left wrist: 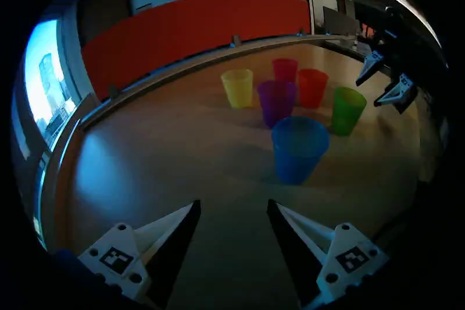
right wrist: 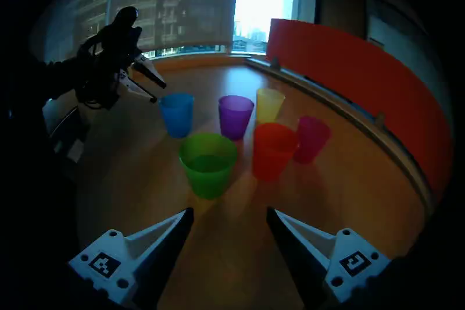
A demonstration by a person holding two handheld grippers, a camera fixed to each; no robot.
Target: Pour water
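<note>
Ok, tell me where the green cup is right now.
In the right gripper view the green cup stands nearest the camera, at the front of the cluster, left of the orange cup and in front of the purple cup.

Translucent plastic cups (left wrist: 299, 147), glossy wooden table (left wrist: 186, 153)

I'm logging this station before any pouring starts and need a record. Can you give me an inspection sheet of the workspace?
Surface: wooden table, smooth, dimly lit.
Job's things: six upright plastic cups in a loose cluster: blue cup, green cup, purple cup, yellow cup, orange cup, pink cup; whether any holds water cannot be told.
Clutter: nothing seen.
Grippers: left gripper open, holding nothing, facing the blue cup; right gripper open, holding nothing, facing the green cup.
Cables: nothing seen.
Surroundings: red partition along the table's edge; window with buildings outside.
</note>
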